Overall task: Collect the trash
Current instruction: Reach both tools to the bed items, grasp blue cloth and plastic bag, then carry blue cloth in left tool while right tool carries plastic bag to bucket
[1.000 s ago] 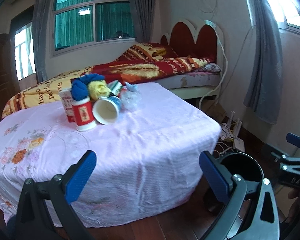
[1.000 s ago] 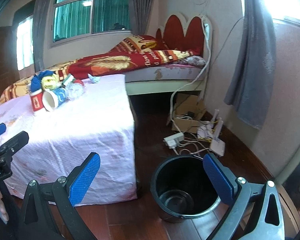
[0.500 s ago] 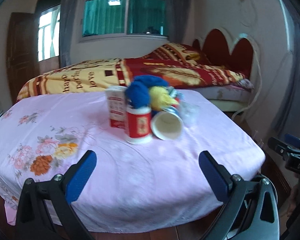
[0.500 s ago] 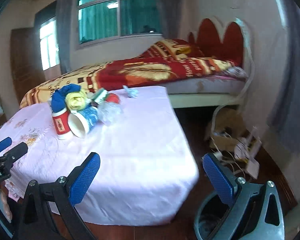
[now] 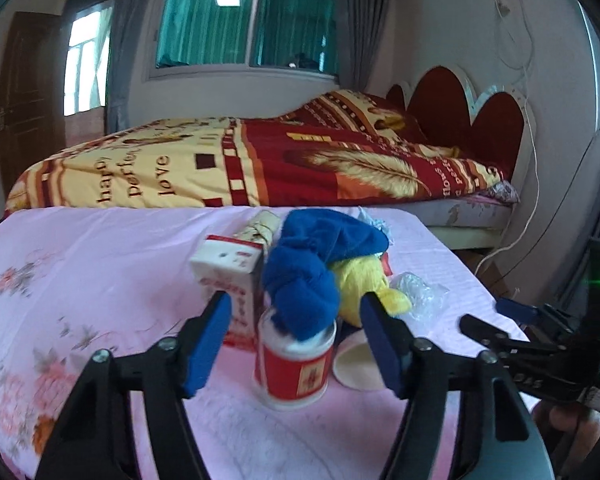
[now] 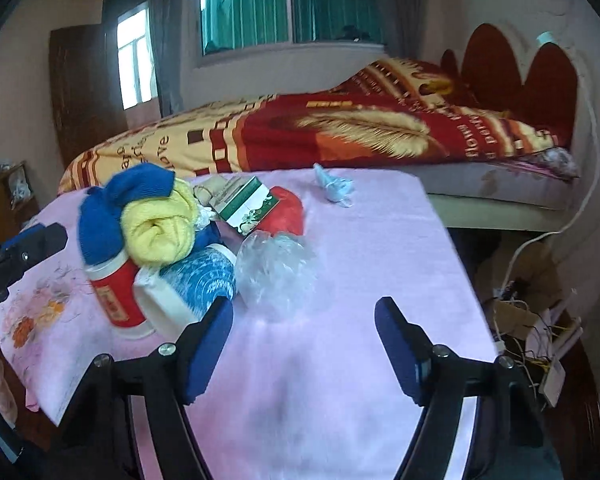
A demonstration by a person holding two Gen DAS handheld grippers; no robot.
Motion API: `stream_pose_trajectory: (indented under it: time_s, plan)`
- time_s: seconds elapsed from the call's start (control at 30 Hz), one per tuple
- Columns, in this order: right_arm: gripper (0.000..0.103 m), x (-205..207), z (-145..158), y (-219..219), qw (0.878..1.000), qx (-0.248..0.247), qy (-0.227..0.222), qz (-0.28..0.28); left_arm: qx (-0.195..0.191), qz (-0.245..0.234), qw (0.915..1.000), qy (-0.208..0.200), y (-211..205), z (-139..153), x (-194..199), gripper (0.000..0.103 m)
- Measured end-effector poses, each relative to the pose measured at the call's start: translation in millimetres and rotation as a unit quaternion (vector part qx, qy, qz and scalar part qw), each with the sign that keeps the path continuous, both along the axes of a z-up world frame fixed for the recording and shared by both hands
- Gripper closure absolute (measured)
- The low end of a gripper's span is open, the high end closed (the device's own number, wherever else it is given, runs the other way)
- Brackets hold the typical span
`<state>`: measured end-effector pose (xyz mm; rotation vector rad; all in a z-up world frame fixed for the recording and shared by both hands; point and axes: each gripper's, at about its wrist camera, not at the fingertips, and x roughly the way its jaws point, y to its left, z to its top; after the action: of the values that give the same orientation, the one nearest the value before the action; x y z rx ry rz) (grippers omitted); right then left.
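A pile of trash sits on the pink-clothed table. In the left wrist view, a red-and-white cup stands upright with a blue cloth draped on it. My left gripper brackets this cup; its jaws are closing, with gaps still on both sides. Behind are a red-and-white carton, a yellow cloth and a tipped paper cup. My right gripper is also closing, over bare tablecloth, just short of crumpled clear plastic and the blue-patterned cup.
A green-and-white box and a pale blue crumpled wad lie farther back on the table. A bed with a red and yellow blanket stands behind. Cables and boxes clutter the floor at the right.
Both grippers swung away from the black bin and floor toward the table and came close to the pile. Both pairs of jaws narrowed. The bin has left both views.
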<state>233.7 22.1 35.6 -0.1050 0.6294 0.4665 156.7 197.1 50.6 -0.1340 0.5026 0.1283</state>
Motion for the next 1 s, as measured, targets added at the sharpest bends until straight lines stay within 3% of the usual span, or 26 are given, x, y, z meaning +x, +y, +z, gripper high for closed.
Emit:
stream_pose_trajectory:
  time_s: [0.17, 0.27, 0.33, 0.43, 0.47, 0.6, 1.0]
  plan:
    - [0.035, 33, -17, 23, 0.999, -0.01, 0.028, 0.019, -0.015, -0.012, 0.9997, 0.017, 4, -8, 18, 0.049]
    - [0.035, 47, -24, 32, 0.999, -0.01, 0.043, 0.03, -0.019, -0.018, 0.9993, 0.025, 2, -11, 26, 0.051]
    - [0.041, 56, -28, 37, 0.997, -0.009, 0.06, 0.038, -0.022, -0.021, 0.9991, 0.03, 2, -13, 28, 0.055]
    - [0.063, 61, -31, 37, 0.996, -0.004, 0.074, 0.046, -0.026, -0.022, 0.9989, 0.031, 4, -11, 31, 0.061]
    - [0.075, 62, -31, 36, 0.996, -0.002, 0.077, 0.048, -0.027, -0.023, 0.9989, 0.031, 4, -11, 31, 0.065]
    - [0.098, 54, -26, 29, 0.997, 0.004, 0.066, 0.051, -0.024, -0.026, 0.9991, 0.025, 3, -6, 30, 0.075]
    - [0.099, 4, 26, -6, 0.999, 0.011, -0.008, 0.042, -0.009, -0.017, 0.9994, -0.027, -3, 29, -1, 0.076]
